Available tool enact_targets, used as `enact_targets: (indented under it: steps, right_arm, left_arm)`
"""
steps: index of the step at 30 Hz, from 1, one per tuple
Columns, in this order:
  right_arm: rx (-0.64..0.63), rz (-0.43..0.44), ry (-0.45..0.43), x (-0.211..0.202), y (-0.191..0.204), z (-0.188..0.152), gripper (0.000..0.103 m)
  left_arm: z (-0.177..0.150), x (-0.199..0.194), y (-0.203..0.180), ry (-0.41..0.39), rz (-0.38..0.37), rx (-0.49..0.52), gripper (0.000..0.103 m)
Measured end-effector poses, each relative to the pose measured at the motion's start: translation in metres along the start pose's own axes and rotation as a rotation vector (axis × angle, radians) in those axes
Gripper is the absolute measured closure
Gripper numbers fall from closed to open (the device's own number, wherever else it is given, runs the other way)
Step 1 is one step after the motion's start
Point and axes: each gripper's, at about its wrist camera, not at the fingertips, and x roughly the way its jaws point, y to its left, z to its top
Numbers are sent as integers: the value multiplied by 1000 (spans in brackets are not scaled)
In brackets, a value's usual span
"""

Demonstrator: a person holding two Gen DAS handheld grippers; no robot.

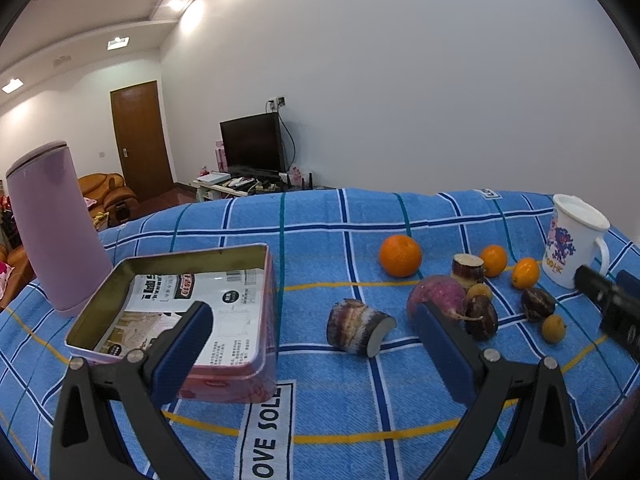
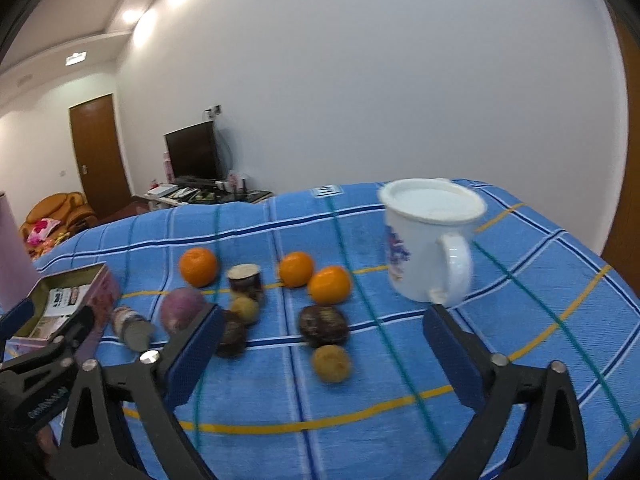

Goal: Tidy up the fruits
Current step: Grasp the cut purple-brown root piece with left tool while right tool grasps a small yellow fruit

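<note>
Fruits lie loose on the blue checked cloth (image 1: pixel 320 400). There is a large orange (image 1: pixel 400 255), a purple root (image 1: pixel 436 296), a cut cane piece (image 1: pixel 360 332) and two small oranges (image 1: pixel 493 260). My left gripper (image 1: pixel 312 312) is open and holds nothing. It hangs between the open tin (image 1: pixel 256 312) and the purple root, with the cane piece just beyond it. My right gripper (image 2: pixel 322 316) is also open above the cloth. A dark passion fruit (image 2: pixel 323 325) and a small yellow fruit (image 2: pixel 331 363) lie between its fingers, apart from both pads.
A white mug (image 2: pixel 428 240) stands right behind the right finger's tip. A tall pink flask (image 1: pixel 56 232) stands left of the tin. A second dark fruit (image 2: pixel 230 334) lies by the left finger. The cloth drops off at the far and right edges.
</note>
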Motion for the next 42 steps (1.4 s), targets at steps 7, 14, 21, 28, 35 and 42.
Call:
enact_targets:
  steps: [7,14,21,28,35,42]
  right_arm:
    - [71,86,173,29,-21,-7,45]
    - [-53,125,259,51,5,-9,45]
    - [-91,104,330,76,15,-8,45]
    - [-90,133,376,90,17,-8,67]
    - [-63,171,321,74,11,-7,75]
    - [19,247,262,55,-4,-1,75]
  left_arm:
    - [1,4,7,23,-17,-32,4]
    - [1,7,11,40,-15,-11,17]
    - [2,9,17,39,2,-21,19]
    - [1,13,19,67,-40,-17,30]
    - [1,10,14,52,-94,12,43]
    - [4,13,-13,65,-148,126,44]
